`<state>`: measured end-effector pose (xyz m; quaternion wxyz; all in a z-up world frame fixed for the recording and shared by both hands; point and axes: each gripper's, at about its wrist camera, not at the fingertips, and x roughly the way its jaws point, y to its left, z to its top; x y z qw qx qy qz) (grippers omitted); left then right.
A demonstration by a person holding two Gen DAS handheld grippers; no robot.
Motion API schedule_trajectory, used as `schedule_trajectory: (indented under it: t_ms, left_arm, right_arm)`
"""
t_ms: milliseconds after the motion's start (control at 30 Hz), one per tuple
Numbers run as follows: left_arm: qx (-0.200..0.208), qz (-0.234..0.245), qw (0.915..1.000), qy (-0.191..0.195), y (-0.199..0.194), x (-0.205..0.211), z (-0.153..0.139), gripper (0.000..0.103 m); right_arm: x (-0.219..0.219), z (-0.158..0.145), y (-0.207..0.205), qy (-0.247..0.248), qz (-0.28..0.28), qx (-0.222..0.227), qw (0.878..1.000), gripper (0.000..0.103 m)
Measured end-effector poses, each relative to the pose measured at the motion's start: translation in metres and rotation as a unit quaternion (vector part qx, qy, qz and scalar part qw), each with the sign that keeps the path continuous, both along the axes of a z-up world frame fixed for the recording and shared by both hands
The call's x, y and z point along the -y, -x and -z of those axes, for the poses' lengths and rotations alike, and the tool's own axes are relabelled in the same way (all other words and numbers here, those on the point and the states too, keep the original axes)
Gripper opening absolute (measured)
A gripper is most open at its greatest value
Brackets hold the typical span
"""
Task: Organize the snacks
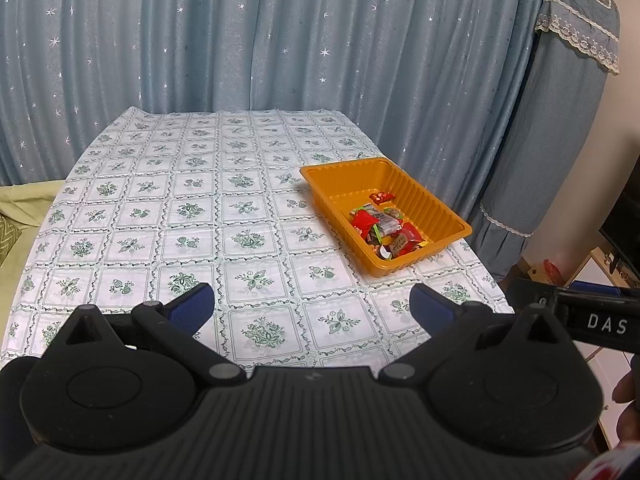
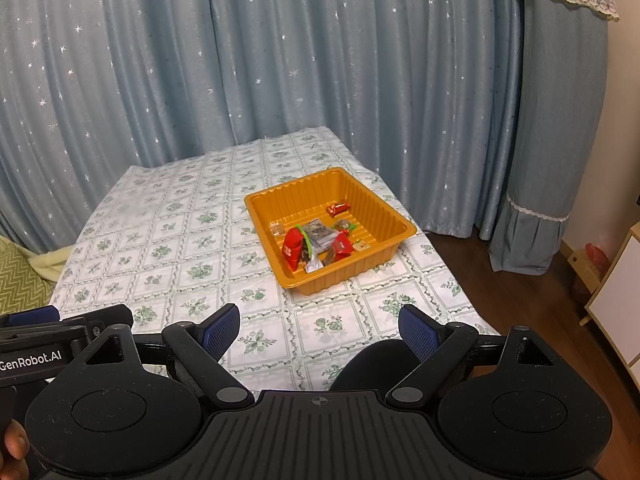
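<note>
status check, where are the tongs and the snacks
Left tongs and right tongs open, empty, short of the tray. Snacks piled in orange tray. Nothing on the tablecloth between.

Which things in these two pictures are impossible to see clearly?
- Wrapped snacks in the ribbed orange plastic tray: labels too small, both views.
- Near corner of the tray floor: hidden by the tray wall, left wrist view.
- Right tool: cut off by the edge, left wrist view.
</note>
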<state>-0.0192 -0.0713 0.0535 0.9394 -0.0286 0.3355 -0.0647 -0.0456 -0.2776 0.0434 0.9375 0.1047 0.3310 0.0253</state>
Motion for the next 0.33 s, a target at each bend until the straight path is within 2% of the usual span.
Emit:
schedule_trajectory:
  t_ms: [333]
  left_arm:
    - [0.009, -0.001, 1.0000, 0.002, 0.0008, -0.0026, 0.0010, 0.103]
  right_arm:
    - [0.0000, 0.0010, 0.0005, -0.001, 0.001, -0.001, 1.000, 0.086]
